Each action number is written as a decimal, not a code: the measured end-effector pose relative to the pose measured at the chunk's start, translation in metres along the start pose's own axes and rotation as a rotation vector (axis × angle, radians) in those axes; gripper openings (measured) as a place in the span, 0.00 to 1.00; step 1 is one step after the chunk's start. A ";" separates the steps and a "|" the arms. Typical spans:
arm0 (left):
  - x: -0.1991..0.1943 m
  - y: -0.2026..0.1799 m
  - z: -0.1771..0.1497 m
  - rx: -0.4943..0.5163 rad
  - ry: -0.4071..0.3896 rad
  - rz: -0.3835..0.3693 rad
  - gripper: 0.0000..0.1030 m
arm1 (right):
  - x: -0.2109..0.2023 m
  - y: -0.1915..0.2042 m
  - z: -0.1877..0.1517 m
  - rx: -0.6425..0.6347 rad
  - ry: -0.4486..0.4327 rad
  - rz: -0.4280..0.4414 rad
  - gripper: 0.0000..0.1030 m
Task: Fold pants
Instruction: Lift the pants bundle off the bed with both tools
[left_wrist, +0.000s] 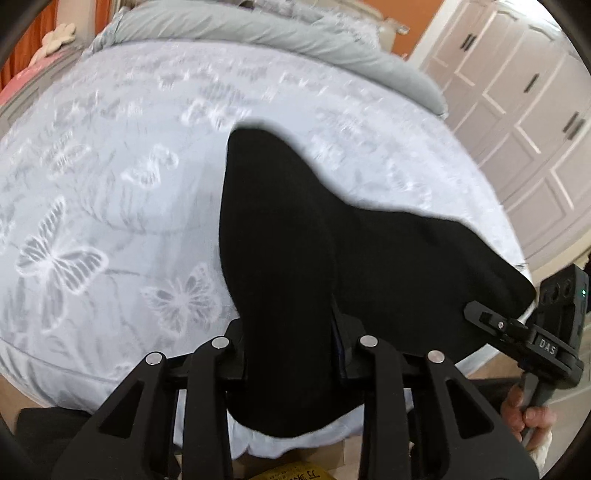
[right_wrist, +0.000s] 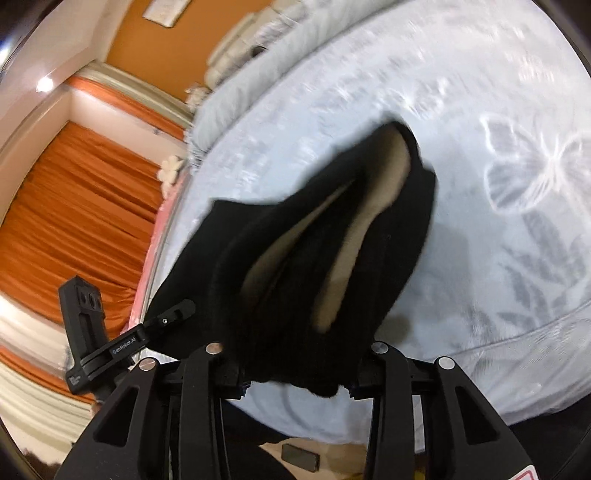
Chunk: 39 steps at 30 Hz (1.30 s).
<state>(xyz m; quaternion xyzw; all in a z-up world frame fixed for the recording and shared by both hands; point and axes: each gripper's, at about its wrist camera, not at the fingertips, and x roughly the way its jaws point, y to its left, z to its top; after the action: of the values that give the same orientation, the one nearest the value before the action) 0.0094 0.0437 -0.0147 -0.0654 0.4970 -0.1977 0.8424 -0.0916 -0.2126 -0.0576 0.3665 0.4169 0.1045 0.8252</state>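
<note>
Black pants (left_wrist: 288, 258) held up over a bed (left_wrist: 110, 184).
Left gripper (left_wrist: 291, 354) and right gripper (right_wrist: 295, 363) each grasp the pants; butterfly-print bedspread, white wardrobe (left_wrist: 517, 110), orange curtains (right_wrist: 74, 221).

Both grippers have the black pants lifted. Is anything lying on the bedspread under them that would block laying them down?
Nothing visible does. The pants hang from the left gripper and right gripper, and the butterfly-print bedspread around them shows only fabric. The patch directly beneath the pants is hidden.
</note>
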 end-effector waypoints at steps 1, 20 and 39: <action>-0.011 -0.001 0.001 0.009 -0.009 -0.008 0.28 | -0.009 0.009 0.001 -0.018 -0.008 0.005 0.34; -0.189 -0.063 0.115 0.220 -0.440 -0.007 0.29 | -0.110 0.176 0.119 -0.404 -0.344 0.119 0.34; -0.015 -0.040 0.349 0.221 -0.670 0.112 0.30 | 0.043 0.142 0.370 -0.455 -0.547 0.089 0.34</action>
<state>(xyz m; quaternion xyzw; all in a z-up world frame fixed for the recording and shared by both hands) 0.2934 -0.0172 0.1838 -0.0076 0.1717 -0.1714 0.9701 0.2375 -0.2831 0.1565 0.2055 0.1304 0.1287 0.9614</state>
